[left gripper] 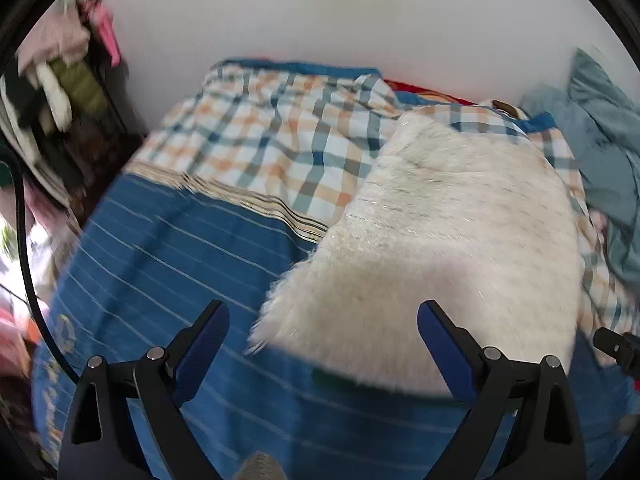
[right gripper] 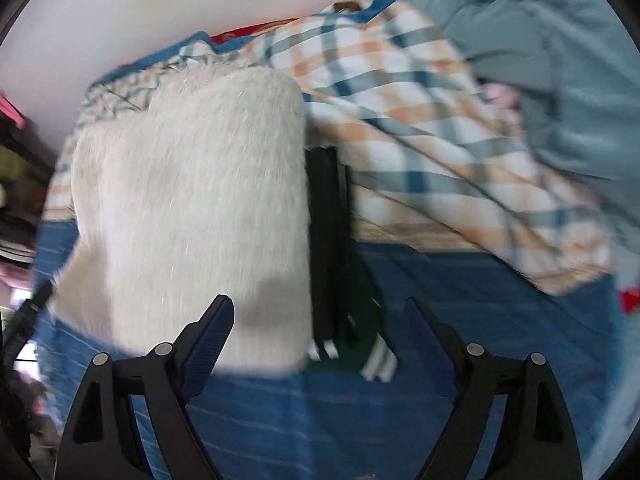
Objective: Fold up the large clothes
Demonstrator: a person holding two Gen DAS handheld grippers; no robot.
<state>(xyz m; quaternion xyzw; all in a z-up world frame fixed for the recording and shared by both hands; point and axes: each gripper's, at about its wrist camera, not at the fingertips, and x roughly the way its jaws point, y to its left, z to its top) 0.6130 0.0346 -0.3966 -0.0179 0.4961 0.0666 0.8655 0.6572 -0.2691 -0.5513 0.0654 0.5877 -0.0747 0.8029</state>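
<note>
While both views are smeared by motion blur, the fluffy white garment [left gripper: 436,240] is plain enough: it lies folded into a thick, roughly rectangular pad on the blue striped bedsheet [left gripper: 168,264], its far end resting on the checked blanket [left gripper: 272,140]. From the right wrist camera the same white garment [right gripper: 192,208] fills the left half of the frame, and a dark garment with white stripes [right gripper: 340,280] pokes out from under its right edge, lying on the bedsheet [right gripper: 480,320].

The left gripper [left gripper: 323,334] hovers over the near edge of the white garment with its jaws spread wide and nothing between them; one blue-padded finger sits over the sheet, the other over the fluffy fabric. Whether the pads touch the cloth cannot be told. The right gripper [right gripper: 320,330] is likewise wide open and holds nothing, its left finger in front of the white garment's near edge and its right finger over bare sheet.

Beyond the garment, the checked blanket [right gripper: 420,128] is rumpled across the bed toward a pale wall [left gripper: 320,12]. A grey-green quilt [right gripper: 560,72] is bunched at the right side of the bed. At the far left of the left wrist view, a blurred heap of clothes [left gripper: 60,64] hangs or sits beside the bed.
</note>
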